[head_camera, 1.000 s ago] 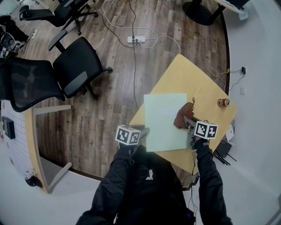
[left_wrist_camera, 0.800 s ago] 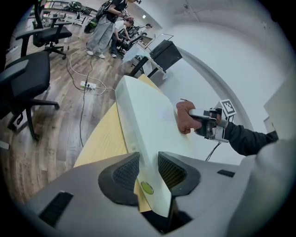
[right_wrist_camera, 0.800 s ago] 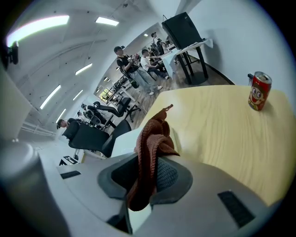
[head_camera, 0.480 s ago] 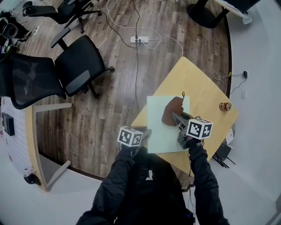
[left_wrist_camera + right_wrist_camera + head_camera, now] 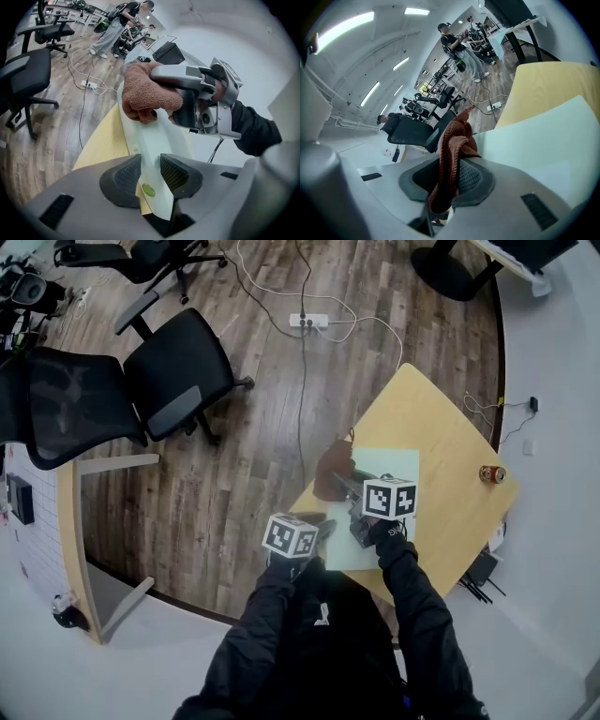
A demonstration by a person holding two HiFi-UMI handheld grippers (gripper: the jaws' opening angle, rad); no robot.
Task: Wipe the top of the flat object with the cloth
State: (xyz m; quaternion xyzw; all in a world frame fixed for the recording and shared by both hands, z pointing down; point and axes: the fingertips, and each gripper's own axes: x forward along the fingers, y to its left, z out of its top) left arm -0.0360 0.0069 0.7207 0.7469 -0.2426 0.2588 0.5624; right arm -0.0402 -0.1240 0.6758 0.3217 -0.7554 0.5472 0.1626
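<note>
A pale green flat sheet point(image 5: 386, 486) lies on the yellow table point(image 5: 450, 502), its near corner over the table's edge. My left gripper point(image 5: 322, 524) is shut on that near left corner; in the left gripper view the sheet point(image 5: 157, 140) runs between the two pads point(image 5: 176, 173). My right gripper point(image 5: 345, 482) is shut on a brown cloth point(image 5: 330, 472), which rests at the sheet's far left edge. In the right gripper view the cloth point(image 5: 452, 145) hangs bunched between the jaws over the sheet point(image 5: 543, 140). From the left gripper view the cloth point(image 5: 146, 91) sits pressed on the sheet under the right gripper.
A soda can point(image 5: 492, 473) stands near the table's right edge. Black office chairs point(image 5: 178, 371) stand to the left on the wood floor, and a power strip point(image 5: 314, 321) with cables lies beyond the table. People stand far off in both gripper views.
My right gripper has dragged the cloth leftward across the sheet, from its right side to its left edge. The left gripper has kept its hold on the near corner.
</note>
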